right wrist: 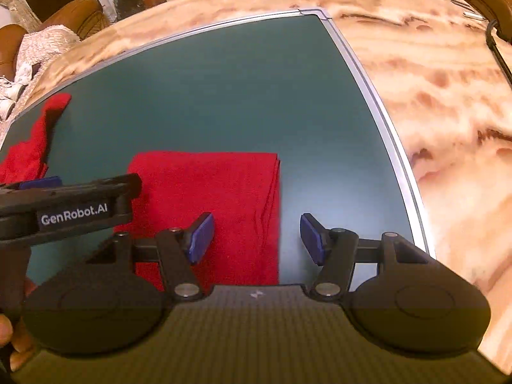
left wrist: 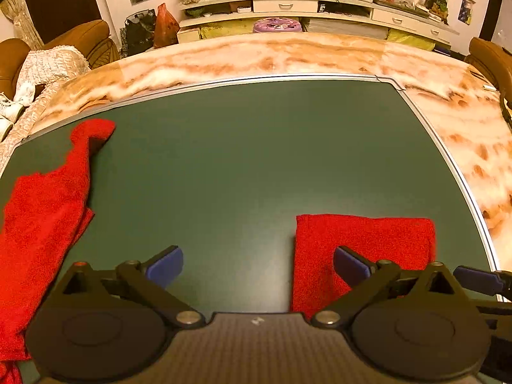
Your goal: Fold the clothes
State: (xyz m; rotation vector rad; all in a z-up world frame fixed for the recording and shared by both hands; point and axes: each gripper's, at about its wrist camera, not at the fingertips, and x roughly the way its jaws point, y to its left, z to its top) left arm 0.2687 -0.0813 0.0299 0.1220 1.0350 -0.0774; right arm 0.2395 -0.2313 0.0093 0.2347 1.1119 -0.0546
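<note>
Plainly, in the left wrist view, the left gripper [left wrist: 257, 267] is held wide apart and empty above the green mat [left wrist: 243, 147], between two red pieces. A folded red cloth [left wrist: 364, 249] is laid flat at the right, apparently finished; a rumpled red garment [left wrist: 41, 224] is spread at the left, cut off by the edge, so its kind cannot be told. In the right wrist view, the right gripper [right wrist: 254, 238] is likewise held wide and empty over the folded cloth's right edge, whose near end is hidden.
</note>
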